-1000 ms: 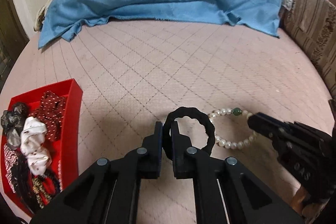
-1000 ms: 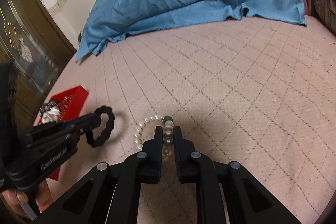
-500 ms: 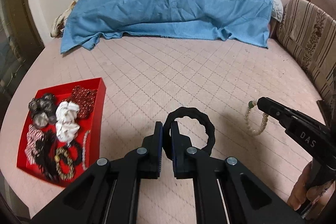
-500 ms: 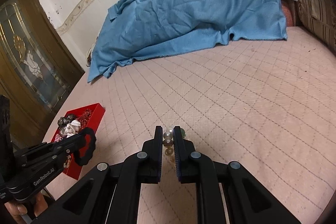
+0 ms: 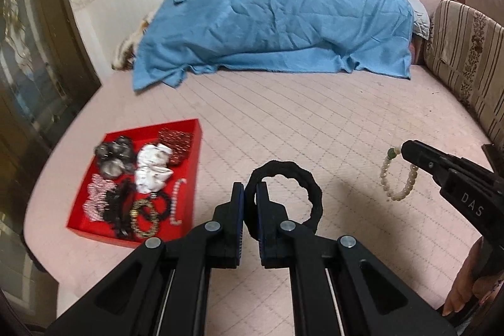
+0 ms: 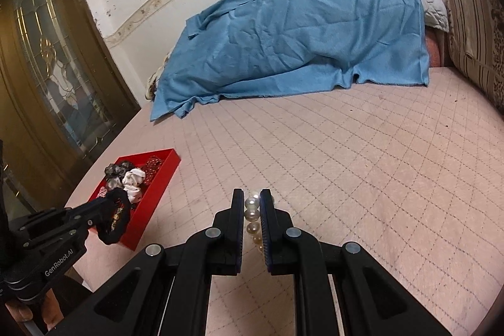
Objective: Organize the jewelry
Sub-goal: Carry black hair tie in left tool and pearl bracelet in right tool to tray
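left claw point(image 5: 249, 194) pinching black scrunchie point(image 5: 310, 194) | right claw point(image 6: 252, 203) pinching white pearl bracelet point(image 6: 252, 214)

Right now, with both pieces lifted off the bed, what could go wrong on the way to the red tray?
1. The right gripper pinches the pearl bracelet by a few beads; its hanging loop could slip free.
2. The red tray is crowded, so the black hair tie in the left gripper may land on its rim.
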Available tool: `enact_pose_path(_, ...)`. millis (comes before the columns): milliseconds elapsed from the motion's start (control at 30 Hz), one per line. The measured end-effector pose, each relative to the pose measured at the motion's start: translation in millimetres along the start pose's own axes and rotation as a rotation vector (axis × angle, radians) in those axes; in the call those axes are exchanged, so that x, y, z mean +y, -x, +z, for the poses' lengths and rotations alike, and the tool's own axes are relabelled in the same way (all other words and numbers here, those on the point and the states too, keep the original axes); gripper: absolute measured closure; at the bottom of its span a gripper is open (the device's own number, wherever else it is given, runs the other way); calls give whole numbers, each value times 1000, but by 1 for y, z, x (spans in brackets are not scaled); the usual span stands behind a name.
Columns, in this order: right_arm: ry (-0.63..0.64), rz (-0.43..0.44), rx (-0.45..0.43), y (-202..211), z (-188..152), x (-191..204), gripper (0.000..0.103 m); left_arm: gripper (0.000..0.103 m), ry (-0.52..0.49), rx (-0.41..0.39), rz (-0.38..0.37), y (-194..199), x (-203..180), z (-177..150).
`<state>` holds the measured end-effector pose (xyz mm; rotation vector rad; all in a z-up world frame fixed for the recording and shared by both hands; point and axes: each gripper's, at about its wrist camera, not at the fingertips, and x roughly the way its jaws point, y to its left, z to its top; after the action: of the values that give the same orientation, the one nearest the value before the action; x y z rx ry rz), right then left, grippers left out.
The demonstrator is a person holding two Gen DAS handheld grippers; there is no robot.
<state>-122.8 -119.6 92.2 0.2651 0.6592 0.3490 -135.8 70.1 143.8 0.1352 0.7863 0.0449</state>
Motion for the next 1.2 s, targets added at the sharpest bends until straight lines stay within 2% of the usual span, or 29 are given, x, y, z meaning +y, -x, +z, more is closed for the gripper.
enact_pose_path(167,12,5,-6,8,-6,8,92,96,-12,-37,27,20,3,-5)
enact_pose_path(533,51,8,-4,19,-21,29,92,96,-5,-75,36,47,11,-14)
enact_pose_path(1200,87,33,41,21,-23,61,92,96,82,-45,26,37,53,-26)
